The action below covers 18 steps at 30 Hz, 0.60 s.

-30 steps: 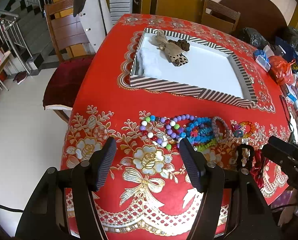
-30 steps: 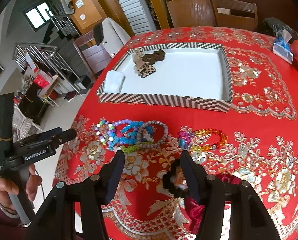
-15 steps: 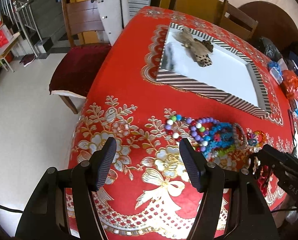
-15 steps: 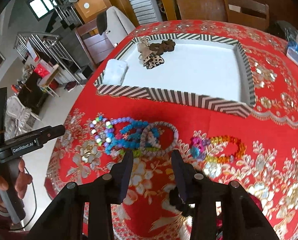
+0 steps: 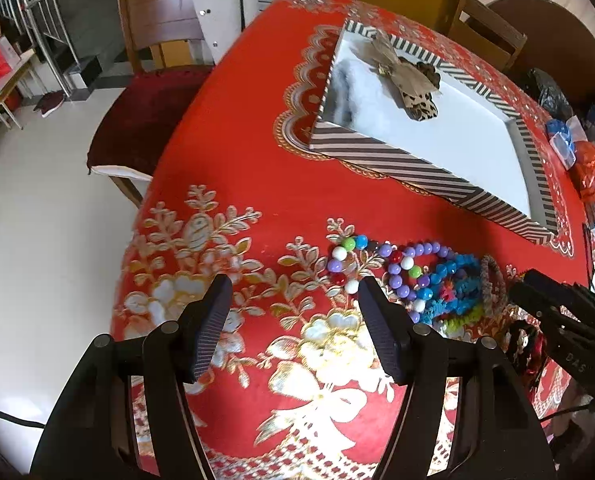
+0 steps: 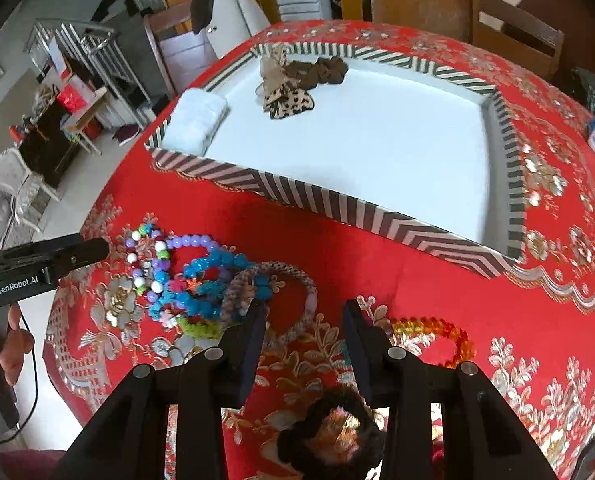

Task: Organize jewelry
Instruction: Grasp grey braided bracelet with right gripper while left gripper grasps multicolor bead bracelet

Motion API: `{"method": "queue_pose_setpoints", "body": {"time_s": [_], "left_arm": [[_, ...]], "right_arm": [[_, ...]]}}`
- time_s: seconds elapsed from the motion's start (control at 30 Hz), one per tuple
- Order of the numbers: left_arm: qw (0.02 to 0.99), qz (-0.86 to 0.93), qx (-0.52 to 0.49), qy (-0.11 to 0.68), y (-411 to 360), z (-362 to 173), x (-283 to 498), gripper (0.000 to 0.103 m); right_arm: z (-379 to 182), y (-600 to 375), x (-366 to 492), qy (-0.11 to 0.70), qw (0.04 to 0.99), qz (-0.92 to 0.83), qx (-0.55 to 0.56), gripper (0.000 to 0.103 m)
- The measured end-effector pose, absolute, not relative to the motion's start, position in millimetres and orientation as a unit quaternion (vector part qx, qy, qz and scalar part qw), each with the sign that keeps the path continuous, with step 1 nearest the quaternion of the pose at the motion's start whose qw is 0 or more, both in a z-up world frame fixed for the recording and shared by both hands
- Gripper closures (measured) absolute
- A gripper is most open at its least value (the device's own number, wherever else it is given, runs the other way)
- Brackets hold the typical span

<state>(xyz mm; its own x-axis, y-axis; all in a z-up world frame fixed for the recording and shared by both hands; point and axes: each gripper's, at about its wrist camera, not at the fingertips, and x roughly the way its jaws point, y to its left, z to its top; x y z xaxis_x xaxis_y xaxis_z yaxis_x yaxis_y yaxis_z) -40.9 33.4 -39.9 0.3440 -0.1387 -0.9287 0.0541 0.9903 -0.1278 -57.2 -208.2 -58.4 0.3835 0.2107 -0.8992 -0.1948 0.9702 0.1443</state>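
A pile of bead bracelets lies on the red tablecloth: multicoloured beads (image 5: 349,264), purple beads (image 6: 195,242), blue beads (image 6: 213,268) and a woven pink-grey bracelet (image 6: 311,300). My right gripper (image 6: 303,316) hovers low over the woven bracelet with its jaws partly narrowed. The ring's right side shows in the gap and neither pad presses on it. My left gripper (image 5: 293,296) stands open over bare cloth just left of the multicoloured beads. A striped tray (image 6: 337,204) behind the pile holds brown hair bows (image 6: 289,92) and a white pad (image 6: 197,120).
A rainbow bead bracelet (image 6: 437,332) lies right of my right gripper, and a black scrunchie (image 6: 329,440) sits under its body. The table edge drops to the floor on the left. Wooden chairs (image 5: 157,32) stand beyond, bags and clutter (image 5: 589,160) at the far right.
Both grippers have sunk closer to the table. The right one moved forward from the scrunchie to the woven bracelet and narrowed its jaws. The left one shifted leftwards, still open.
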Motion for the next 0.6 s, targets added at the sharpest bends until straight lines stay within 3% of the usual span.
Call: {"method": "queue_pose_setpoints", "body": {"time_s": [0.37,0.5,0.53,0.6], "left_arm": [[0.81,-0.047,-0.015,0.584,19,-59,-22,0.038],[0.808,-0.05,-0.015,0.586,13,-64,-17,0.039],[0.811,-0.05,-0.012,0.583,11,-64,-17,0.042],[0.819,-0.049,0.0,0.572,7,-64,-17,0.07]], "right_arm": [[-74,-203,-34,0.542,0.827,0.144,-0.036,0.082],[-75,-204,-28,0.54,0.828,0.145,-0.047,0.095],[-74,-205,-28,0.54,0.827,0.148,-0.046,0.095],[-74,-208,-28,0.541,0.827,0.148,-0.041,0.095]]}}
